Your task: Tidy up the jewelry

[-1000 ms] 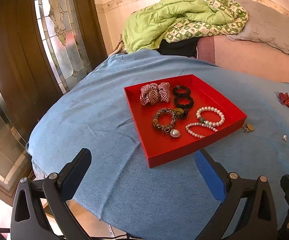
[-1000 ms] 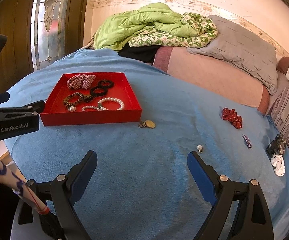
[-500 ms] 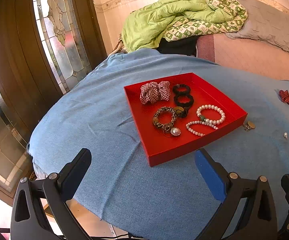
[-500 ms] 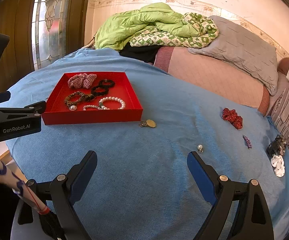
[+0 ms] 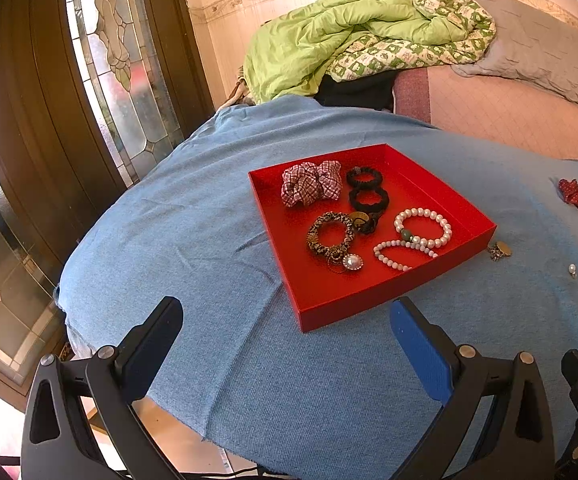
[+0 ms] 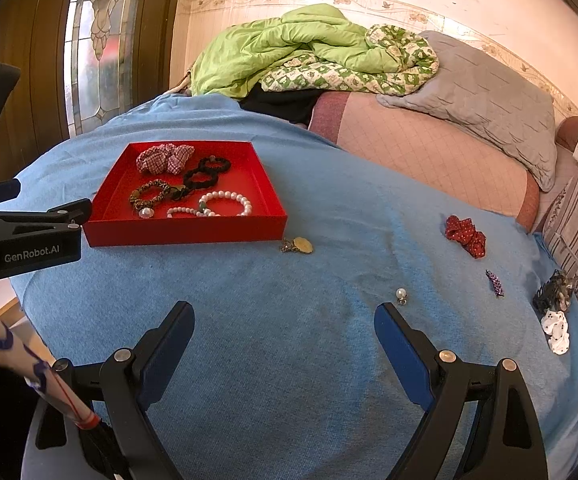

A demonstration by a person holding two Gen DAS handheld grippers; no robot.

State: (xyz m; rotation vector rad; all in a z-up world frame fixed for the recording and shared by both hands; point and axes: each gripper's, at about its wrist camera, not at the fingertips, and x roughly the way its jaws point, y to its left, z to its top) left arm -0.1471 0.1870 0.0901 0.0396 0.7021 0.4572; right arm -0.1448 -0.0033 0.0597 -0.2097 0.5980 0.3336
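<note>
- Red cardboard tray [image 5: 393,292] is sitting flat on the blue cloth table cover [image 5: 193,240], with one corner pointing at the left gripper [image 5: 285,334].
- Inside the tray, a red-and-white checked scrunchie [image 5: 311,187] is lying at the far end, with two black hair ties [image 5: 367,190] beside it.
- A leopard-print hair tie [image 5: 330,234] and a round pearl brooch [image 5: 352,262] are lying nearer the front, touching each other.
- Two white bead bracelets [image 5: 417,236] are lying by the right wall of the tray.
- A small gold pendant [image 6: 300,245] is lying on the cloth just beside the tray's right corner.
- A single pearl earring [image 6: 400,294] is lying just in front of the right gripper [image 6: 285,334], near its right finger.
- A red dotted scrunchie [image 6: 466,233] is lying well off to the right, its long side slanting down to the right.
- A thin purple hair clip [image 6: 494,282] is lying below it, slanting the same way.
- Both grippers are hanging over the cloth with jaws wide apart, holding nothing.
</note>
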